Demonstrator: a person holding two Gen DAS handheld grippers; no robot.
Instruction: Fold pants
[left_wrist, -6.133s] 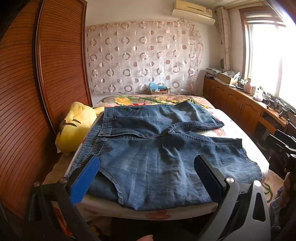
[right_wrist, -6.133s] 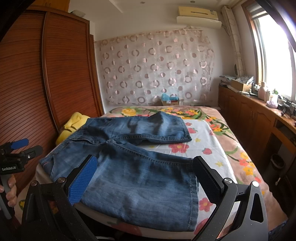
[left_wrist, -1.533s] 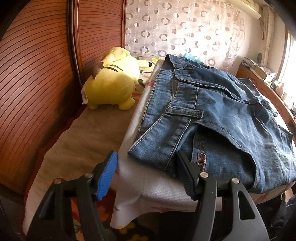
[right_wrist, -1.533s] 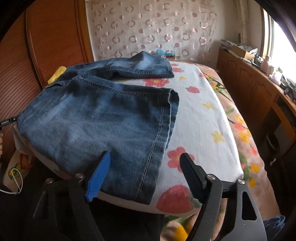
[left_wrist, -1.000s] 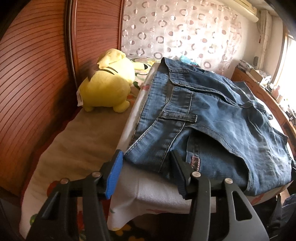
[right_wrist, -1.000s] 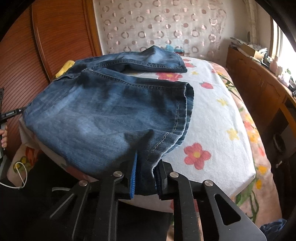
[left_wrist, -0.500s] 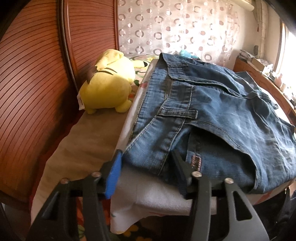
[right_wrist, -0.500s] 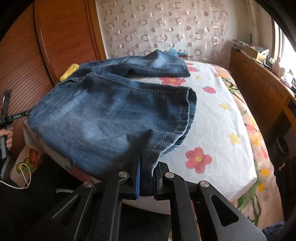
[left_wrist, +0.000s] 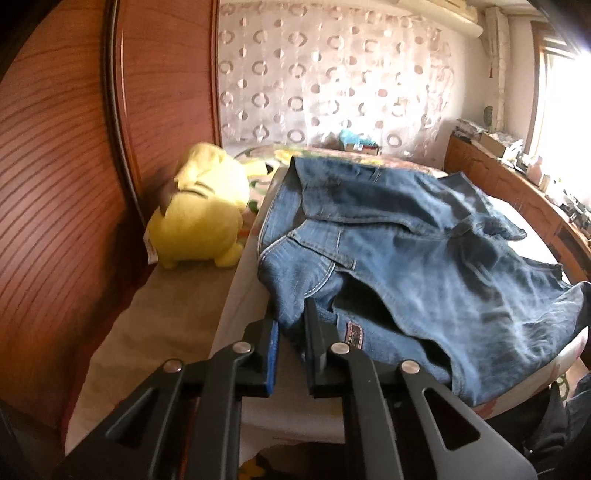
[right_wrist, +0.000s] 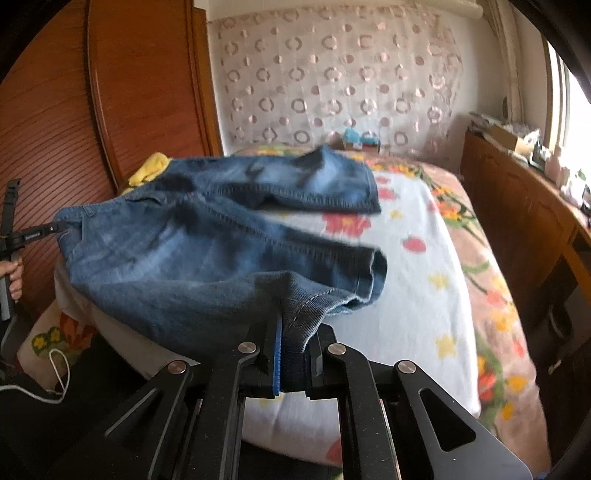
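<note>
Where left wrist view looked along bed (left_wrist: 240, 295), left gripper (left_wrist: 291, 332) was clamped on waistband corner of pants (left_wrist: 424, 258), denim pinched between pads; only this view showed whole yellow plush toy (left_wrist: 199, 221) beside wardrobe (left_wrist: 74, 147). Right wrist view: right gripper (right_wrist: 295, 354) pinched near leg's hem, raised off floral sheet (right_wrist: 424, 277); person's hand (right_wrist: 13, 277) at far left.

faded denim pants (left_wrist: 424, 266), plush yellow toy (left_wrist: 199, 218), glossy ribbed wood wardrobe (left_wrist: 55, 166)
</note>
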